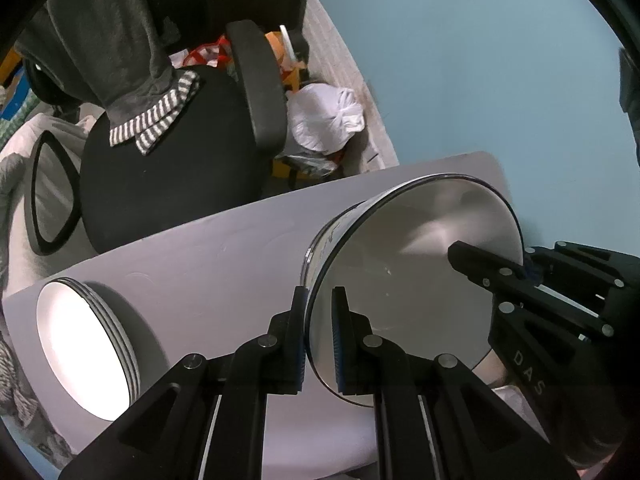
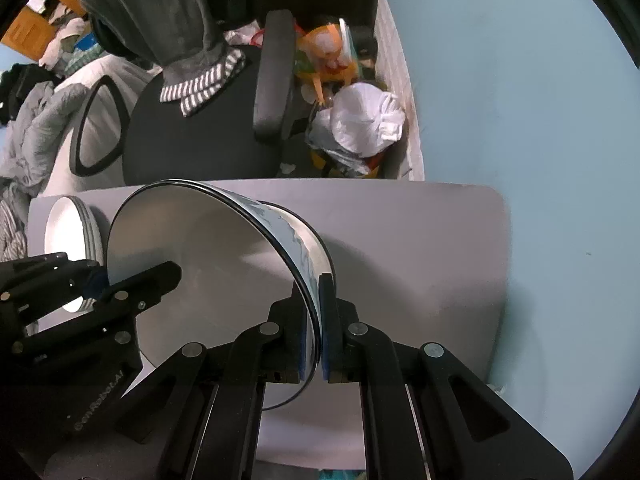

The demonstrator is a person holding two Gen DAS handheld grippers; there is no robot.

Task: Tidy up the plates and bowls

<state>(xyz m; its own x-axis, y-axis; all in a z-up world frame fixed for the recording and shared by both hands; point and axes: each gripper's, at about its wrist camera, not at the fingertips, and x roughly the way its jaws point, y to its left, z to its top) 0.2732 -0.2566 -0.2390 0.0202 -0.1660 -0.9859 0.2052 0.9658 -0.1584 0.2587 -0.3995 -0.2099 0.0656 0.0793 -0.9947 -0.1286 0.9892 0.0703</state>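
We've got the bowl (image 1: 420, 264) by its rim, left gripper (image 1: 320, 336) clamped at 9 o'clock, right gripper (image 2: 318, 332) at 3; looks stiff, slick, prob fragile.

A lived-in room of a home, likely a bedroom. A small pale tabletop (image 2: 420, 240) stands against a light blue wall (image 2: 520, 80). Above it in the frame sits a black office chair (image 2: 192, 136) with a grey garment with striped cuffs (image 2: 200, 88) draped over it. At the left edge lies rumpled grey bedding and clothing (image 2: 36, 128). Right of the chair, on the floor by the wall, sit a knotted white plastic bag (image 2: 364, 120) and orange clutter (image 2: 328, 52). A wooden door or cupboard (image 2: 36, 20) shows in the upper left.
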